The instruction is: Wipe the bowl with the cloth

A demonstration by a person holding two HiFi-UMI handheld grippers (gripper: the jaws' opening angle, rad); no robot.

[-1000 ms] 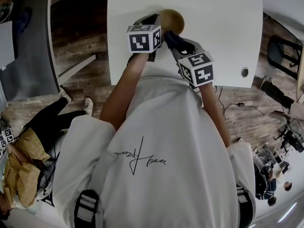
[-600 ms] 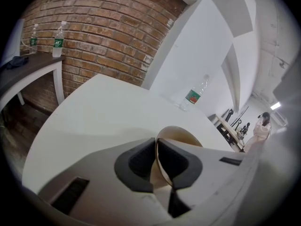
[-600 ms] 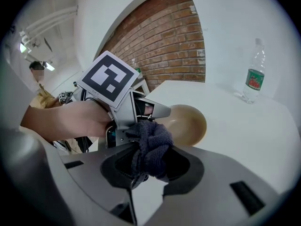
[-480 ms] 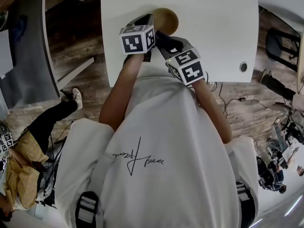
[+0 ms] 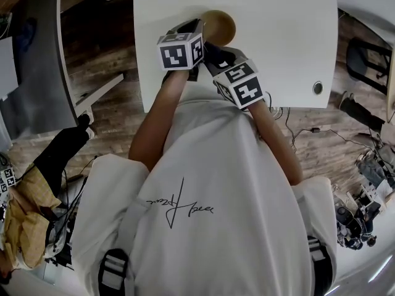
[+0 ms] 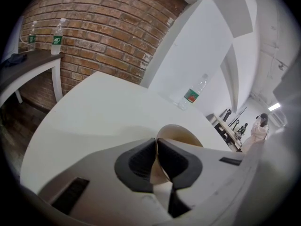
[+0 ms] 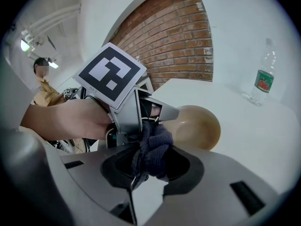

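Your right gripper point(image 7: 150, 166) has edged left in the head view toward the other one since a second ago, jaws clamped on the dark cloth point(image 7: 154, 145). Your left gripper point(image 6: 160, 161) is shut on the near rim of the bowl point(image 7: 200, 126), which sits top centre of the head view on the white table point(image 5: 278, 42). The open face lies just beyond the cloth, up-right in the right gripper view, so it's a short push in.

A smooth tan bowl point(image 7: 200, 126) rests tilted on a white table point(image 5: 278, 42). A dark knitted cloth point(image 7: 153, 147), bunched up, sits just beside its rim.
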